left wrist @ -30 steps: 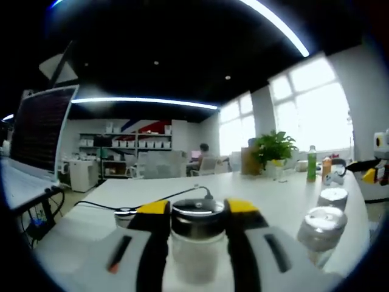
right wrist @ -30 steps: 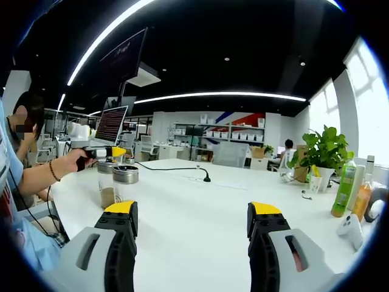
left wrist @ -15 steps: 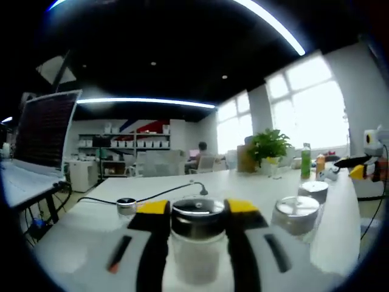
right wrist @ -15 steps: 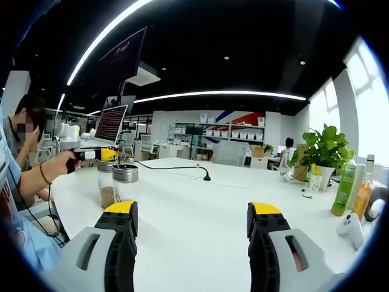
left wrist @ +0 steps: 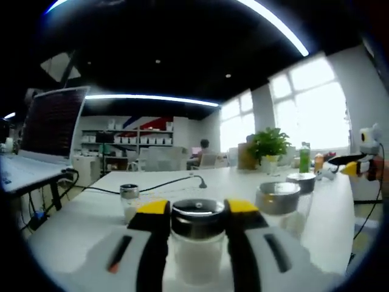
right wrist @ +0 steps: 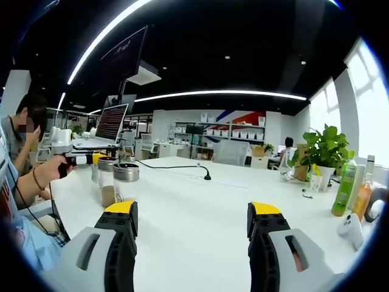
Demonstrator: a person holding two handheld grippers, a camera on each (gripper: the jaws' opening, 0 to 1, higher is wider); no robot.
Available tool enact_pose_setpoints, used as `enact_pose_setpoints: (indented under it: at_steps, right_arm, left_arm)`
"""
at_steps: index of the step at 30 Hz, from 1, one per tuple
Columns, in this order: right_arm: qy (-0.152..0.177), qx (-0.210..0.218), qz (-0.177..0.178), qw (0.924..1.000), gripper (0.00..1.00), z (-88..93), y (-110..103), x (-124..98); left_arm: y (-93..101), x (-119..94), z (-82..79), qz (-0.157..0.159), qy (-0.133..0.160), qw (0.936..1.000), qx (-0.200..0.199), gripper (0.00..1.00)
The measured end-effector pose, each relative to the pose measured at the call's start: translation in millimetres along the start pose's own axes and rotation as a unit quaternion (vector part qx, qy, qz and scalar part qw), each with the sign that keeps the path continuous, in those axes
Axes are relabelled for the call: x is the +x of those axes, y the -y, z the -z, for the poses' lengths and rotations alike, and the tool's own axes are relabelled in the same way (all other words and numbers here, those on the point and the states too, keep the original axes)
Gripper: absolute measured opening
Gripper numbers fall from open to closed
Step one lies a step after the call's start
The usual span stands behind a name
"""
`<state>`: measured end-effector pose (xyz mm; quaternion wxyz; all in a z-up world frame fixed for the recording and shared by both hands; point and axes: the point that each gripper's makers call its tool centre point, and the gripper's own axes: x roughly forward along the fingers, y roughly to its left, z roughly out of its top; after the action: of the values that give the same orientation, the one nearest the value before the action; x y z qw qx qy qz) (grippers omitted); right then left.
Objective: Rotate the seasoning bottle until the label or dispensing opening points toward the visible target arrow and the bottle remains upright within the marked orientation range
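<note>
- While no target arrow or marked range can be made out on the white table (right wrist: 200, 213), progress can only be judged loosely: bottle is gripped and upright, turning looks under way, final heading unconfirmed.
- Left gripper (left wrist: 197, 228) is clenched on the seasoning bottle (left wrist: 197, 243), yellow-tipped jaws pressing either side just under the cap, low centre in the left gripper view.
- Right gripper (right wrist: 194, 228) hangs released, jaws wide apart over bare table, well apart from the bottles.
- Seen from the right gripper view, the left gripper (right wrist: 82, 159) and the hand (right wrist: 53, 167) holding it sit at the far left beside a cluster of jars (right wrist: 124, 181).
- Bottle itself: clear body, pale white contents, shiny metal cap; no label or opening legible from here.
- Two more metal-capped jars (left wrist: 278, 204) stand just to its right, a small one (left wrist: 129, 198) to its left.
</note>
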<state>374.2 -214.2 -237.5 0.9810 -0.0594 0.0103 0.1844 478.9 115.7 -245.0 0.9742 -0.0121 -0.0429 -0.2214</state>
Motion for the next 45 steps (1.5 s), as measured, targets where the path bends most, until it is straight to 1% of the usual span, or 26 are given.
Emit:
enact_pose_setpoints:
  at_steps: [14, 18, 21, 25, 28, 34, 37, 40, 41, 42, 43, 45]
  right_arm:
    - [-0.006, -0.002, -0.003, 1.0000, 0.75, 2.6, -4.0, 1.0]
    - [-0.008, -0.001, -0.006, 0.9999, 0.75, 4.5, -5.2, 1.1]
    - [-0.009, -0.002, -0.005, 0.9999, 0.75, 5.0, -5.0, 0.1]
    - [-0.010, -0.005, -0.004, 0.9999, 0.75, 5.5, -4.1, -1.0]
    - [-0.012, -0.006, -0.002, 0.9999, 0.75, 6.4, -3.3, -1.6]
    - [-0.014, -0.006, -0.006, 0.9999, 0.75, 8.1, -4.6, -1.8]
    - [-0.016, -0.006, -0.009, 0.9998, 0.75, 9.7, -5.8, -1.1]
    - [-0.017, -0.003, -0.012, 0.9998, 0.75, 11.0, -7.6, 0.1]
    - [-0.018, -0.003, -0.013, 0.9997, 0.75, 11.6, -8.9, 0.4]
    - [-0.019, -0.005, -0.015, 0.9997, 0.75, 12.4, -10.5, 0.6]
    - [-0.021, -0.006, -0.017, 0.9996, 0.75, 12.9, -12.1, 0.4]
    - [-0.021, -0.008, -0.018, 0.9996, 0.75, 12.2, -14.1, -0.5]
  left_arm:
    - [13.7, -10.2, 18.4, 0.004, -0.018, 0.9997, -0.017, 0.37]
    - [15.3, -13.5, 22.7, -0.001, -0.017, 0.9996, -0.023, 0.37]
    - [16.3, -14.6, 23.2, -0.001, -0.015, 0.9997, -0.020, 0.37]
    - [17.8, -16.3, 25.9, 0.003, -0.014, 0.9990, -0.043, 0.37]
    - [21.8, -16.5, 29.5, 0.003, -0.017, 0.9992, -0.037, 0.37]
    - [24.2, -17.9, 28.8, 0.007, -0.011, 0.9991, -0.041, 0.37]
    - [27.4, -19.9, 29.6, 0.010, -0.010, 0.9993, -0.034, 0.37]
    - [26.5, -20.2, 29.3, 0.010, -0.007, 0.9992, -0.038, 0.37]
    - [27.4, -19.7, 30.3, 0.013, -0.007, 0.9993, -0.035, 0.37]
    - [26.9, -19.4, 32.7, 0.011, -0.012, 0.9997, -0.016, 0.37]
    - [25.4, -18.2, 30.9, 0.002, -0.004, 0.9999, -0.012, 0.37]
    - [25.7, -19.1, 31.1, 0.005, -0.005, 0.9998, -0.021, 0.37]
